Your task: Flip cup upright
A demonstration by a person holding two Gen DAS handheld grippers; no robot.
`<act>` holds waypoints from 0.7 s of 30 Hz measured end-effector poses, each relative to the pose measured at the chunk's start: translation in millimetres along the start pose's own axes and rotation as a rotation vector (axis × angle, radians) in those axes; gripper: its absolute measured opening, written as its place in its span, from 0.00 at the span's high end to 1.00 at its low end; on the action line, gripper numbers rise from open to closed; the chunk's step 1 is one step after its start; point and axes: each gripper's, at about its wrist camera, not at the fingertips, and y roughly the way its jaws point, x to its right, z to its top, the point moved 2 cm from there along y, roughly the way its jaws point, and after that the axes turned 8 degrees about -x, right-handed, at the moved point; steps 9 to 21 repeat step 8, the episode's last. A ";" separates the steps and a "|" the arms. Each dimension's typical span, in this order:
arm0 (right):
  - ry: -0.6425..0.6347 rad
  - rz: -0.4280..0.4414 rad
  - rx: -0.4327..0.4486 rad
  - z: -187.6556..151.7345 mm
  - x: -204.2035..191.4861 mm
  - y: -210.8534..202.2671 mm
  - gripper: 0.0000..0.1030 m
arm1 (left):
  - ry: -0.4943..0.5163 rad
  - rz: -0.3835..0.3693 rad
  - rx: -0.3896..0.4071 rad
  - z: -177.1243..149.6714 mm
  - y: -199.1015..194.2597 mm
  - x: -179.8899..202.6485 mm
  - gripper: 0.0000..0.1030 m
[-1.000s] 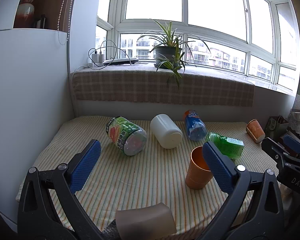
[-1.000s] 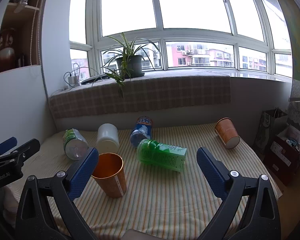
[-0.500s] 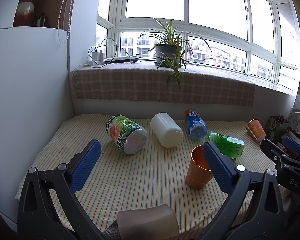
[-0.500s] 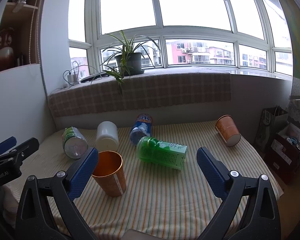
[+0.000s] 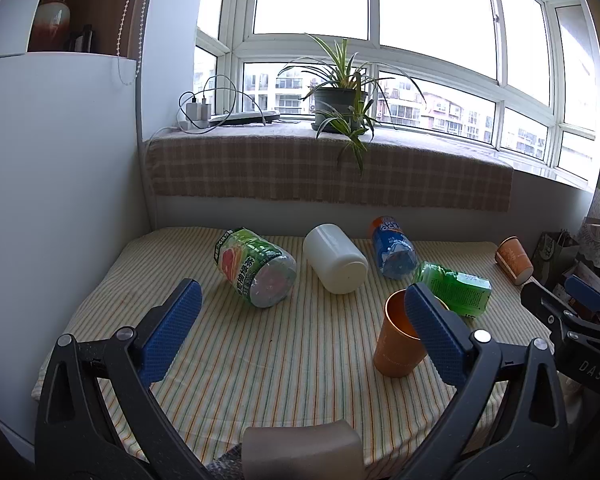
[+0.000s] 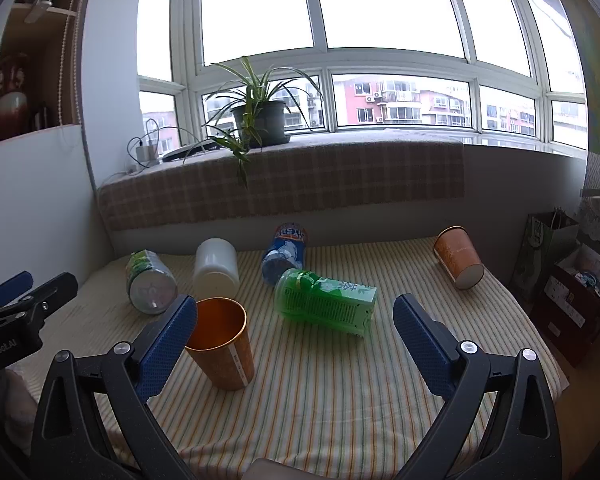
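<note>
An orange cup (image 5: 396, 344) (image 6: 222, 346) stands upright on the striped tablecloth (image 5: 300, 360), mouth up. A second orange paper cup (image 5: 514, 260) (image 6: 458, 258) lies on its side at the far right edge. My left gripper (image 5: 300, 320) is open and empty above the near side of the table; its right finger overlaps the upright cup in view. My right gripper (image 6: 296, 340) is open and empty, with the upright cup just beside its left finger. Each gripper shows at the edge of the other's view.
Lying on the table: a green-labelled bottle (image 5: 256, 268) (image 6: 150, 282), a white jar (image 5: 334, 258) (image 6: 216, 266), a blue bottle (image 5: 392, 252) (image 6: 284, 250) and a green carton (image 5: 456, 286) (image 6: 328, 300). A potted plant (image 5: 340, 108) stands on the windowsill. Bags and boxes (image 6: 572, 280) stand right of the table.
Both grippers have drifted slightly back and up; the objects sit a little lower in view. Nothing on the table has moved and both grippers stay open.
</note>
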 end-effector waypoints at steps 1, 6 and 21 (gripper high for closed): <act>0.001 0.000 0.000 0.1 0.2 0.0 0.05 | -0.001 0.000 0.000 -0.4 0.5 -1.1 0.00; -0.004 0.001 0.000 -0.2 0.3 0.6 0.05 | -0.004 0.004 0.001 -2.9 0.3 -3.1 0.00; -0.004 0.002 -0.002 0.0 -0.2 1.3 0.05 | -0.006 0.004 -0.001 -3.5 0.2 -4.5 0.00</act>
